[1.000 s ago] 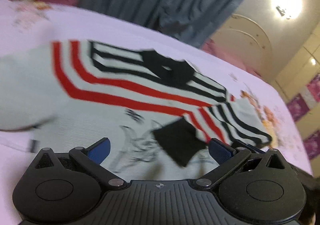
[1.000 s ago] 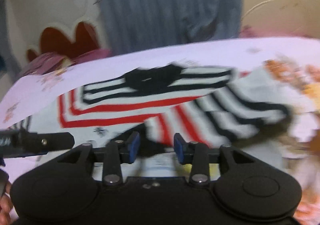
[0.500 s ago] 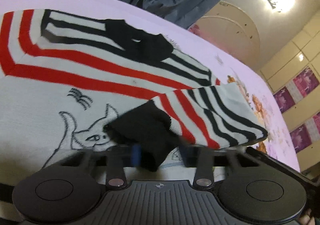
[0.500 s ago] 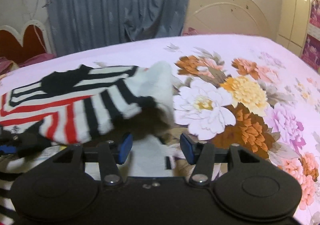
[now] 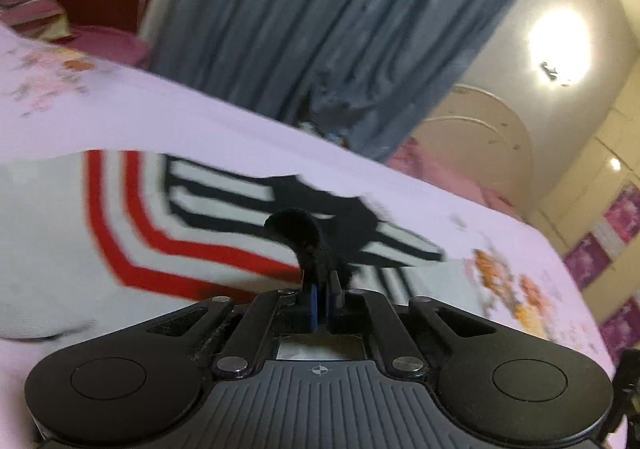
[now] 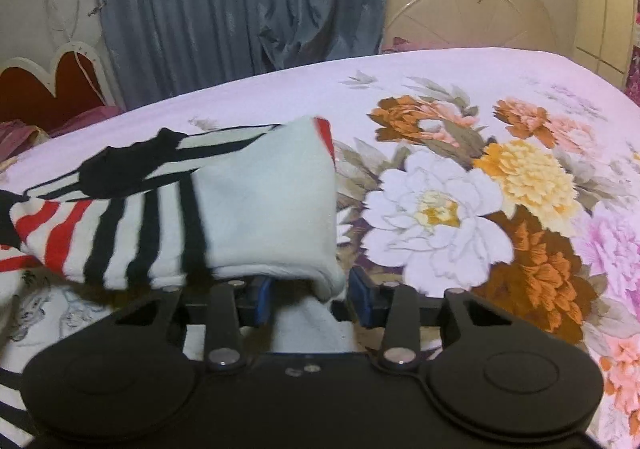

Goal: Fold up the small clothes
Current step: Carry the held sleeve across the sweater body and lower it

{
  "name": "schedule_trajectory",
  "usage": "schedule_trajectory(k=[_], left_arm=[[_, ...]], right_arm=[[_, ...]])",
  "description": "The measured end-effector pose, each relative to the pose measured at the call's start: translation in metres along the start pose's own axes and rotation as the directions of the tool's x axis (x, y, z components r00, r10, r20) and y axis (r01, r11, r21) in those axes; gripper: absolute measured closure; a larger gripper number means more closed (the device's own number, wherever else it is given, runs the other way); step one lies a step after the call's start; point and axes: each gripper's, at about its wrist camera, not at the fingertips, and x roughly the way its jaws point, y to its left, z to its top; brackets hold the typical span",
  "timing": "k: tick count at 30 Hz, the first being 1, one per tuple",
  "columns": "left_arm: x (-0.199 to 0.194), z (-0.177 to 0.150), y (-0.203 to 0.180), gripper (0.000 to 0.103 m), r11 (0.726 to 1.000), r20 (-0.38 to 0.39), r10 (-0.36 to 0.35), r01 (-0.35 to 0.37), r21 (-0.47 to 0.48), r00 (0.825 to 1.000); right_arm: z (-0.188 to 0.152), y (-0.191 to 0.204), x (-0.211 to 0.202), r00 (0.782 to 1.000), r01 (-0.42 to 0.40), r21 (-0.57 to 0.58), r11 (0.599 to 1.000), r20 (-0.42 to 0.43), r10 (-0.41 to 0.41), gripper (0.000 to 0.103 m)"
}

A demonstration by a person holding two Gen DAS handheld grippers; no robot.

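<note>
A small knitted sweater (image 5: pixel 132 225) lies spread on the bed, front up. Its body is white, with two red bands that bend in a chevron across the chest and thin black stripes above them toward a black collar (image 6: pixel 120 173). A line drawing of a cat shows low on the front in the right wrist view. One sleeve (image 6: pixel 224 217) is folded inward over the chest: white at the shoulder end, then black stripes, then red ones. Its black cuff (image 5: pixel 304 241) is raised off the body in a curled fold. A white fold of the sleeve hangs at the near edge, low in the right wrist view.
</note>
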Motion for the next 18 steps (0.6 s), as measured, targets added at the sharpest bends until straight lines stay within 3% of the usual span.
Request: schedule_trajectory(k=[4, 8, 11, 13, 15, 16, 18], left_arm=[[0.014, -0.012, 0.023, 0.101, 0.995, -0.026, 0.097, -0.096, 0.026, 0.995], [0.035, -0.029, 0.030, 0.100, 0.987, -0.103, 0.149, -0.142, 0.072, 0.983], [0.033, -0.031, 0.026, 0.100, 0.978, -0.096, 0.182, -0.170, 0.122, 0.979], [0.026, -0.027, 0.028, 0.089, 0.969, -0.085, 0.222, -0.211, 0.128, 0.971], [0.013, -0.022, 0.029, 0.049, 0.962, -0.055, 0.258, -0.251, 0.111, 0.965], [0.004, -0.023, 0.031, 0.041, 0.960, -0.026, 0.264, -0.260, 0.100, 0.964], [-0.007, -0.021, 0.026, 0.038, 0.962, 0.014, 0.250, -0.250, 0.111, 0.968]], right_arm=[[-0.001, 0.004, 0.002, 1.000, -0.008, -0.004, 1.000, -0.009, 0.008, 0.081], [-0.009, -0.002, 0.009, 0.999, 0.013, -0.022, 1.000, -0.050, -0.014, 0.086], [-0.012, -0.013, 0.005, 0.998, 0.013, -0.006, 1.000, -0.069, -0.013, 0.085], [-0.014, -0.020, -0.001, 0.996, 0.003, -0.004, 1.000, -0.091, -0.003, 0.085], [-0.017, -0.027, -0.013, 0.995, -0.032, 0.011, 0.999, -0.092, 0.033, 0.080], [-0.017, -0.030, -0.020, 0.996, -0.038, 0.017, 0.999, -0.078, 0.039, 0.072], [-0.014, -0.035, -0.032, 0.998, -0.043, 0.027, 0.999, -0.039, 0.044, 0.063]])
